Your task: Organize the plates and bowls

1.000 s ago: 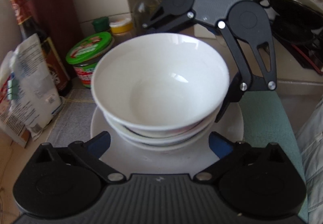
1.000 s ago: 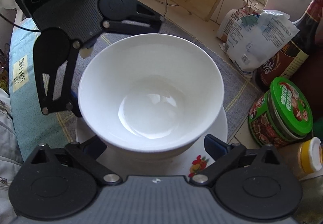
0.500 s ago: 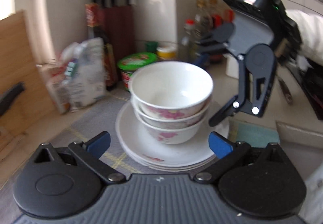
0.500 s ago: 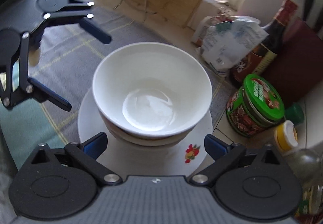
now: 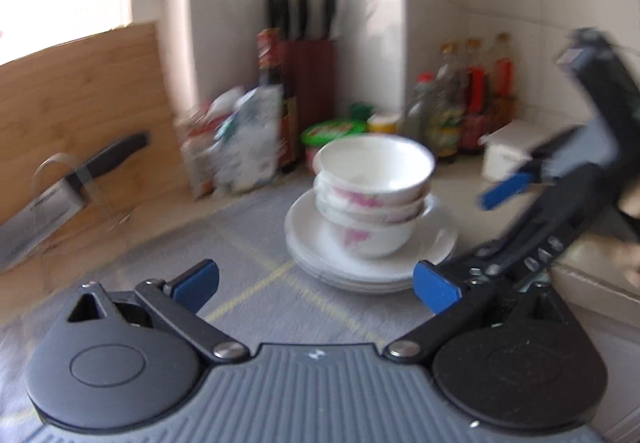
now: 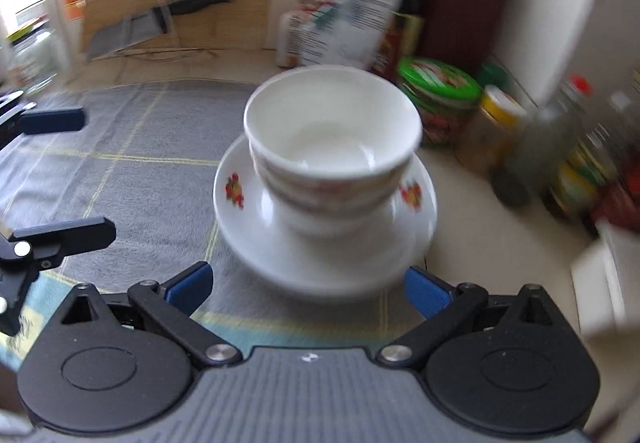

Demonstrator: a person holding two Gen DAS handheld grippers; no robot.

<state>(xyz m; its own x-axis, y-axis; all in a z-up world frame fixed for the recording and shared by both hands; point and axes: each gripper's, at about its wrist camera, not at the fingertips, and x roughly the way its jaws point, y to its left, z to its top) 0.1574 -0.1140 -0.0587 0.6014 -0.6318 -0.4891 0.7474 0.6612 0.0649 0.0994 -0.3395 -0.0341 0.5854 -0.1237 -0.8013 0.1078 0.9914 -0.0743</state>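
Bowls: sitting nested on the plates, grey mat.
Left gripper: hanging spread wide, empty.
Right gripper: likewise gaping, empty.
Progress: stacking looking finished; nothing visibly remaining.

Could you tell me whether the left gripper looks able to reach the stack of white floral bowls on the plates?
Probably yes: the left gripper is open, and only bare grey mat lies between it and the white floral bowls.

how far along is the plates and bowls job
Looks nearly done: the white floral bowls sit nested on the stack of white plates on the grey cloth. Nothing in hand: the left hand-held gripper and right hand-held gripper are open, empty, clear of the stack. No loose dishes visible.
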